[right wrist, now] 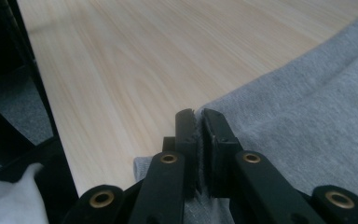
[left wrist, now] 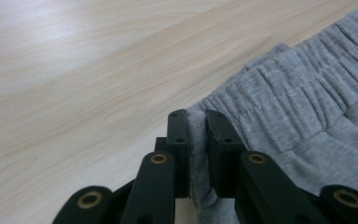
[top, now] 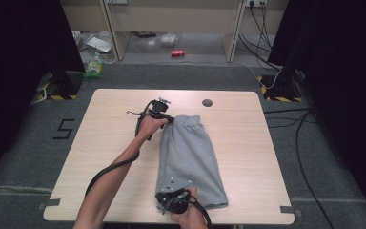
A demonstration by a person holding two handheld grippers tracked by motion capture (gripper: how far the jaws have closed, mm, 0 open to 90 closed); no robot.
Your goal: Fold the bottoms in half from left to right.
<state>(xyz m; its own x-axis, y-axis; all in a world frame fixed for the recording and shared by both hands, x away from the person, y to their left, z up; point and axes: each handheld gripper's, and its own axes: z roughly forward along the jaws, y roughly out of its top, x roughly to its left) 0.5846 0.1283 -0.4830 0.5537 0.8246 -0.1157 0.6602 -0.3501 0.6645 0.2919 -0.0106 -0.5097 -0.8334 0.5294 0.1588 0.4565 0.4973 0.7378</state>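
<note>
Shorts (top: 188,155) lie folded lengthwise mid-worktop (top: 248,143). Left hand-held gripper (left wrist: 196,122) pinches the waistband corner, right hand-held gripper (right wrist: 198,122) clamps the hem corner w/ only a thin bite. Risk: thin cloth slips out if pulled unevenly, or fold skews.

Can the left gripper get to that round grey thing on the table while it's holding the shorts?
Probably not as things stand: the left gripper is shut on the grey shorts waistband. The round grey cap lies beyond the shorts on bare table; it must let go first.
</note>
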